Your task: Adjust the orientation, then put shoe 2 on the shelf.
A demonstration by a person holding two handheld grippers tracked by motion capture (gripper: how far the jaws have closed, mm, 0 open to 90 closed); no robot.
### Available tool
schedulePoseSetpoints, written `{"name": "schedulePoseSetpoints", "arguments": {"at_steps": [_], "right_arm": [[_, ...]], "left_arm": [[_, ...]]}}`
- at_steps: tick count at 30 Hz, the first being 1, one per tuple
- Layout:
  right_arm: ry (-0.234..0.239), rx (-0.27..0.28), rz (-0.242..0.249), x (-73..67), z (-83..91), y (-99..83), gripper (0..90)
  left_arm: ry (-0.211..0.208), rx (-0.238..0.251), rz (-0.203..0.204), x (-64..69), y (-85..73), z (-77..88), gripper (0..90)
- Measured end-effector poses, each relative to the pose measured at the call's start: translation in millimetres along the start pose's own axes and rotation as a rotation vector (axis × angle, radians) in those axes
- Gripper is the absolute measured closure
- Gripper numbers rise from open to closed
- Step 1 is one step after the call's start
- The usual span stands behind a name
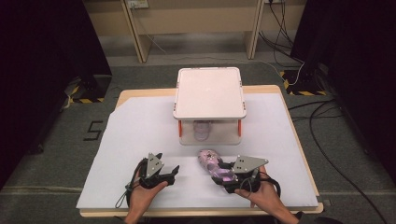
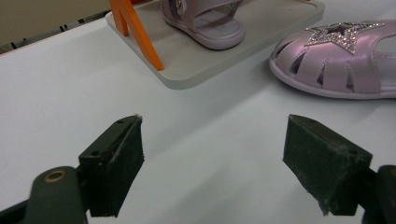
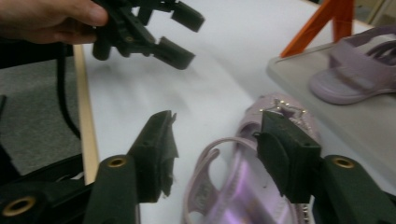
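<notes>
We take the white two-tier plastic shelf with orange legs [image 1: 209, 93] as our landmark on the white-covered surface [image 1: 140, 135]. On its lower tier, under the top board, sits a pale lilac child's sandal [image 1: 202, 129]; in the left gripper view its toe end rests on the grey lower board beside an orange leg.

A second sandal, glossy pink-lilac with a glittering star on its toe [image 1: 214, 164], lies on the surface just in front of the shelf, slightly towards its right leg, well clear of the board. Our right gripper [image 1: 227, 176] is at the heel end of this sandal. In the right gripper view its jaws stand about half open, astride the sandal's back strap and insole; the pads do not press on it, and we see the strap loop lying free between them.

Our left gripper [image 1: 168, 173] hangs over bare surface in front of the shelf, towards its left leg and apart from the starred sandal. Its jaws gape wide with nothing between them.
</notes>
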State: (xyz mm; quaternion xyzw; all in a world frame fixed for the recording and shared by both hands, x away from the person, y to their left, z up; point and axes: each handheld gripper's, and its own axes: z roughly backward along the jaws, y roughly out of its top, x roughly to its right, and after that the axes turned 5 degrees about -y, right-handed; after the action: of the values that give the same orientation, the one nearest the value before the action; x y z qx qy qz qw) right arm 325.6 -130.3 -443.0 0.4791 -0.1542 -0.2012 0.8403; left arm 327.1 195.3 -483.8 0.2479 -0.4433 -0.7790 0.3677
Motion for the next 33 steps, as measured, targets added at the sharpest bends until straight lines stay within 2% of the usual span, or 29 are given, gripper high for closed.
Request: {"name": "schedulePoseSetpoints", "arguments": {"at_steps": [6, 8, 10, 16, 20, 23, 33], "right_arm": [[-0.061, -0.020, -0.004, 20.5, -1.9, -11.8, 36.6], [-0.061, -0.032, -0.005, 24.1, -2.3, -14.8, 35.2], [-0.061, -0.034, 0.016, 27.2, -3.0, -17.0, 33.9], [-0.079, -0.060, 0.037, 24.7, -4.9, -20.1, 33.5], [-0.091, -0.075, 0.043, 23.1, -6.6, -21.7, 32.9], [-0.095, -0.081, 0.041, 23.5, -8.3, -22.8, 32.6], [-0.110, -0.096, 0.081, 25.5, -14.5, -23.3, 32.8]], "left_arm": [[0.005, 0.002, 0.005, -1.9, 1.5, -2.2, 19.6], [-0.002, -0.002, 0.011, -2.9, 1.5, -3.8, 19.6], [-0.001, -0.007, 0.015, -4.2, 0.6, -5.2, 19.5], [0.000, -0.001, 0.019, -3.7, 0.6, -5.2, 19.6], [-0.002, -0.004, 0.007, -2.1, 1.8, -4.1, 19.6], [-0.001, -0.006, 0.007, -3.2, 1.4, -4.5, 19.6], [0.006, -0.012, 0.001, -5.0, 0.8, -4.4, 19.5]]}}
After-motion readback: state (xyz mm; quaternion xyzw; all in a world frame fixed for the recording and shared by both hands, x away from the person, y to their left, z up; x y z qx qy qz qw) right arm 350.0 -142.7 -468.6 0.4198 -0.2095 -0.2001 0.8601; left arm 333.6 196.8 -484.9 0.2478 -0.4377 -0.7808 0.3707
